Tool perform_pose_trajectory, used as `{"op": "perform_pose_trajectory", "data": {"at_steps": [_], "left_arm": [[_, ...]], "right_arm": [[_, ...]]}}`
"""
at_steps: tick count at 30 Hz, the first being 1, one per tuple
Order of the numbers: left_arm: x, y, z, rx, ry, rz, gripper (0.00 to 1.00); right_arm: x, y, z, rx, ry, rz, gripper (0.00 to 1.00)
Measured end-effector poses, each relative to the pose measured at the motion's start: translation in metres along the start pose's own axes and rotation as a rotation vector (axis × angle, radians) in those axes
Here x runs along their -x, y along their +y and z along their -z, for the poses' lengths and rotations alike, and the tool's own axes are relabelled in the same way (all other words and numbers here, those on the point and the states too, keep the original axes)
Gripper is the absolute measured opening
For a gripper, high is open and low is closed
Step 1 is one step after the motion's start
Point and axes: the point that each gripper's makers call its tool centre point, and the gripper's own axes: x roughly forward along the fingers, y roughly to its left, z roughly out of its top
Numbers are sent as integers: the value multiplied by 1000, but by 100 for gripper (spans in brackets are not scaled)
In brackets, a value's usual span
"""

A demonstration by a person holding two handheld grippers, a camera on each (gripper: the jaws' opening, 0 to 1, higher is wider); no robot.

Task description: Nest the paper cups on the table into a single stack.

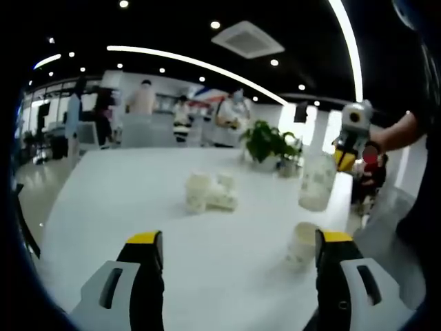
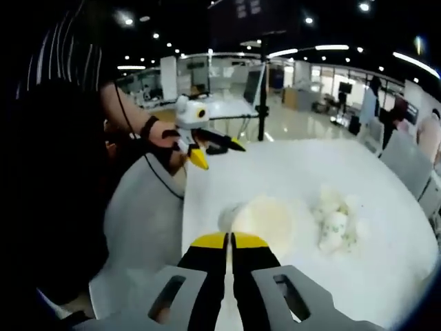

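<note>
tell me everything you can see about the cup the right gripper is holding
The held cup is a pale paper cup with a faint speckled print, lifted clear of the white table. The right gripper pinches its rim from above, jaws shut on the wall. It hangs roughly upright, slightly tilted, above another cup standing on the table. In the right gripper view its open mouth faces the camera, cream inside. No other thing touches it.

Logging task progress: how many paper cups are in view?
4, perhaps more: a lifted cup gripped by the right gripper, an upright cup on the table, two in a blurred mid-table cluster that may hide others.
</note>
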Motion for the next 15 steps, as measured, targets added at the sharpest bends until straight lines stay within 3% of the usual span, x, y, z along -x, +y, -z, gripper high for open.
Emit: {"op": "perform_pose_trajectory", "data": {"at_steps": [10,15], "left_arm": [[1,-6,4,-1,4,5,89],[3,-9,5,8,-2,4,89]], "right_arm": [[-20,14,18,143,142,-39,0],[-24,19,18,156,153,-51,0]]}}
